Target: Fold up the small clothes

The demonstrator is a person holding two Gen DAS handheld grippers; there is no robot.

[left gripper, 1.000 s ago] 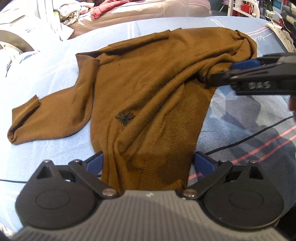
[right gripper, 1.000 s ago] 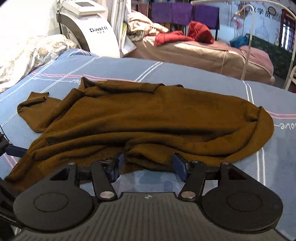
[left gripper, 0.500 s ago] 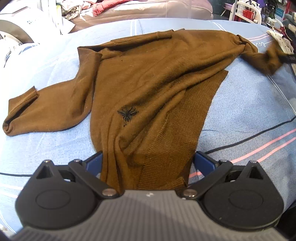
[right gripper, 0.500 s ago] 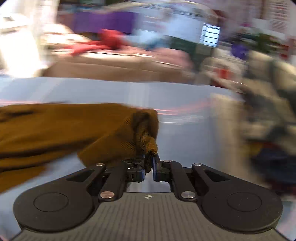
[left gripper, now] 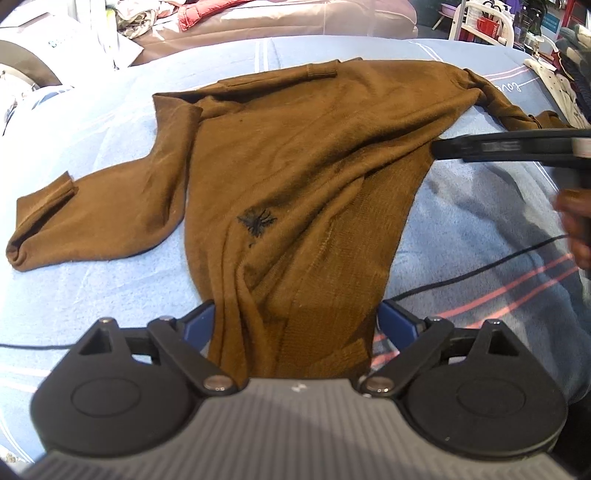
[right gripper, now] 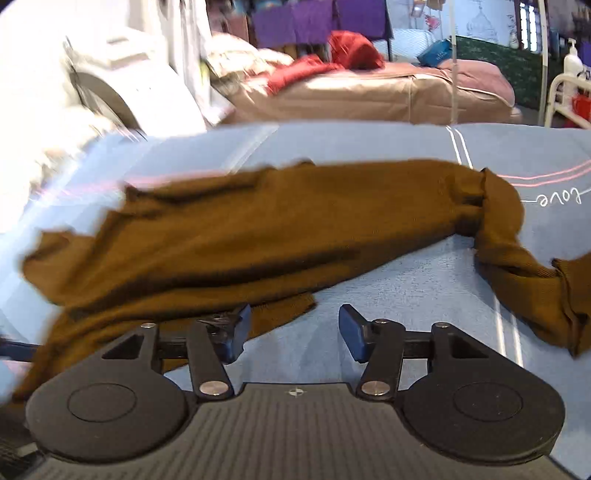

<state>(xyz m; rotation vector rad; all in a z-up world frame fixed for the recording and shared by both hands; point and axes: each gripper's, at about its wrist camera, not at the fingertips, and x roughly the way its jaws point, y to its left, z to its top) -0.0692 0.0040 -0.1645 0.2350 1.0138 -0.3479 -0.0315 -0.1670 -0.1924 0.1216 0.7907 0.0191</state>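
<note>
Brown sweater lies on the bed. Right tool has just let go of the right sleeve, now stretched out; fingers apart, empty. Left tool open astride the hem. Spread done, folding next.

A lived-in bedroom at home: the work surface is a bed under a blue striped sheet with "love" stitched on it. Behind stands a second bed heaped with red clothes, and purple cloths hang beyond
</note>
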